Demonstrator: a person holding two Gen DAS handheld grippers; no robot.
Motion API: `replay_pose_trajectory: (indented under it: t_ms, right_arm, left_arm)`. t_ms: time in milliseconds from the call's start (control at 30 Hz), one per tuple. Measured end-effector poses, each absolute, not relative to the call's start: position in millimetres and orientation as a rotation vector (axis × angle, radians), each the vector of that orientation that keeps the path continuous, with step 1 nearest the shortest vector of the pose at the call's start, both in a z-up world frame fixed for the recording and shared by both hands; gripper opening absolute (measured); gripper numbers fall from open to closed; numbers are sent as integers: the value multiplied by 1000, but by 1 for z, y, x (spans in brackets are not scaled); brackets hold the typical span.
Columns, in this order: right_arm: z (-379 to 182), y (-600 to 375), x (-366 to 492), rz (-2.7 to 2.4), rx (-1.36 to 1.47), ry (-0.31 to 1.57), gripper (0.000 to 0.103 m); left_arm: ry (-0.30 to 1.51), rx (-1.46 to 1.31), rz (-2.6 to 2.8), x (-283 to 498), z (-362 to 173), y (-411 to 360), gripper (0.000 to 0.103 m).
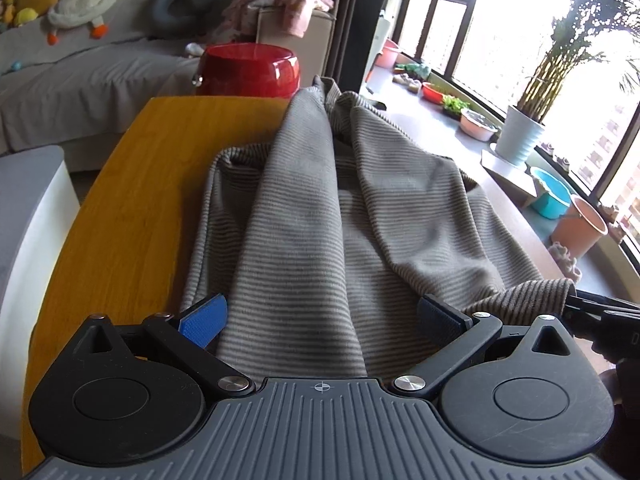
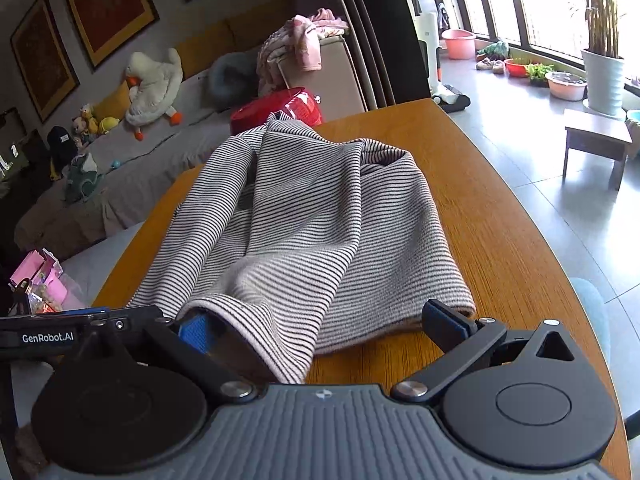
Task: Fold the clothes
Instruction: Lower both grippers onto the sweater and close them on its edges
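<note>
A grey garment with thin dark stripes [image 1: 320, 208] lies rumpled on the wooden table [image 1: 140, 184], with a raised fold running down its middle. My left gripper [image 1: 322, 318] stands open at the garment's near edge, and the cloth runs between its blue pads without being pinched. In the right wrist view the same garment [image 2: 320, 216] has its near hem draped over the left pad [image 2: 196, 332] of my right gripper [image 2: 320, 326], which is open too. The left gripper's body [image 2: 60, 336] shows at the left edge, close beside it.
A red basket [image 1: 248, 68] stands past the table's far end. A grey sofa [image 1: 80, 76] with plush toys and a pile of pink clothes [image 1: 280, 4] is behind. Basins and a potted plant [image 1: 524, 132] line the window. A small wooden stool [image 2: 596, 140] stands on the floor at right.
</note>
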State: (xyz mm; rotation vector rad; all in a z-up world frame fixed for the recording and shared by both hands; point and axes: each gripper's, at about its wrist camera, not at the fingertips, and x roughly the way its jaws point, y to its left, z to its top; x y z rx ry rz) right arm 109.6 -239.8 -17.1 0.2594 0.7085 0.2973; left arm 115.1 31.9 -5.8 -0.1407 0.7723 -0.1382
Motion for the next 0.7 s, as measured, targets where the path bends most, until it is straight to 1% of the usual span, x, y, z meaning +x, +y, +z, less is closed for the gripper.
replay_pose_trajectory:
  t_ms: [100,233,400,500,600,633,700]
  right_arm:
    - [-6,-239,128,323,251,648,103]
    - [16,-243,149,324,261,485,103]
    - [26,-253,179,109,331,274,103]
    - [13,-253,216,129,391,371,103]
    - [-16,-244,257,246,446,567,103]
    - [-29,-238,267,275,450,626,103]
    - [-52,-222,272,297,372,659,103]
  left_arm:
    - [727,-157,-152,133,7,39,103]
    - [662,-161,-168,162,15,42,103]
    - [581,-165,-187,198,25,46,103]
    - [642,-174,-189,226,4,43,103]
    - [739,-150,-181,243,-33,36,103]
    - [739,-133,-177,242,-39,34,103]
    - [732,-99,-170,238,-51,30,103]
